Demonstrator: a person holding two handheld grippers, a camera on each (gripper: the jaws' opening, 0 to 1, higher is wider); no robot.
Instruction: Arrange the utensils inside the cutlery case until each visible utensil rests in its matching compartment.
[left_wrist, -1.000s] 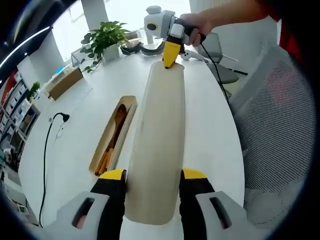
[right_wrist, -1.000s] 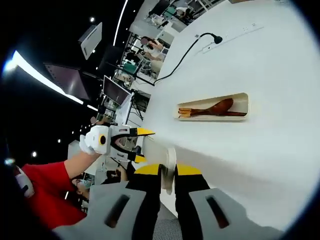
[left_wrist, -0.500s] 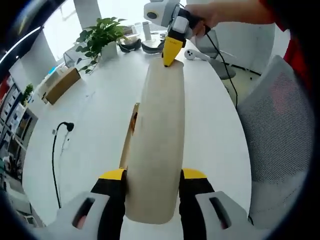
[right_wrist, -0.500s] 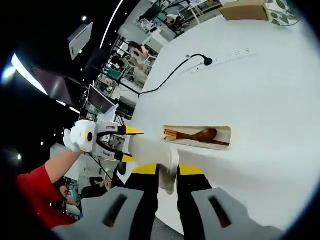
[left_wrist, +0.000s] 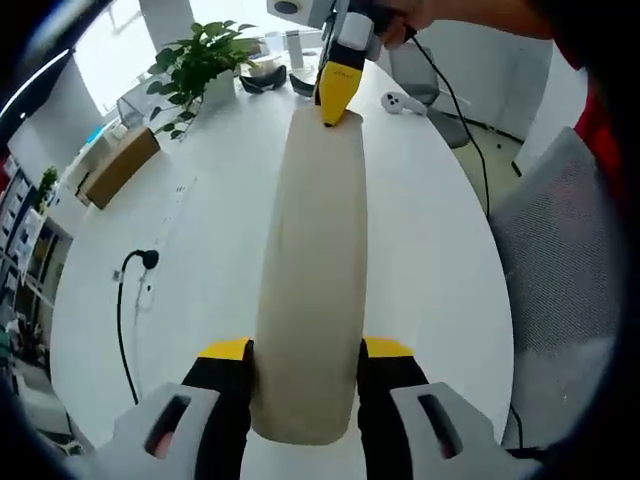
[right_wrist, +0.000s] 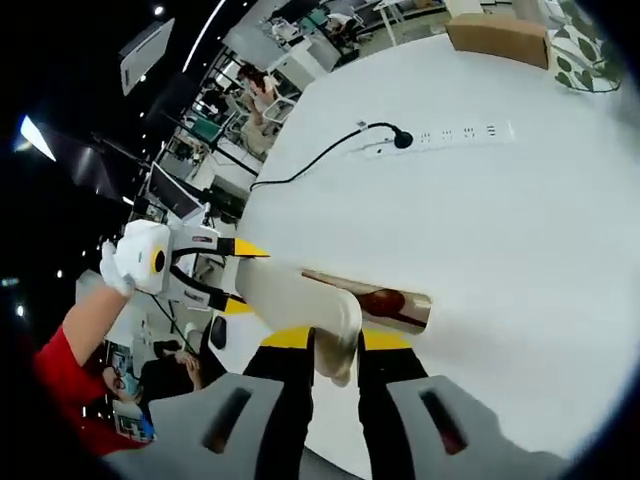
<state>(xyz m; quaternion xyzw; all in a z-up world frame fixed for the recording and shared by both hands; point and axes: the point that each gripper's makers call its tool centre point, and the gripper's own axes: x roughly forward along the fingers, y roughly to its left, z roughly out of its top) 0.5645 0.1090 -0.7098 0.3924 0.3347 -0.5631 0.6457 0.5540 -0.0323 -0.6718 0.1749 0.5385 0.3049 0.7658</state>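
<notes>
Left gripper (left_wrist: 300, 350) clamped on near end of cream lid (left_wrist: 312, 280); right gripper (right_wrist: 335, 340) pinching far end; long axis spanning both; case tray (right_wrist: 385, 305) with wooden utensils just beneath, partly covered.

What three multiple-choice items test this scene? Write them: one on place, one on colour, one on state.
1. The case tray lies:
A. under the lid
B. beside the plant
C. on the chair

2. The left claw has fingertips coloured:
A. red
B. yellow
C. green

3. The left claw is:
A. open
B. shut on the lid
C. shut on a spoon

Answers:
1 A, the tray peeks out beneath the lid.
2 B, both tips show yellow.
3 B, its jaws press the lid's near end from both sides.
</notes>
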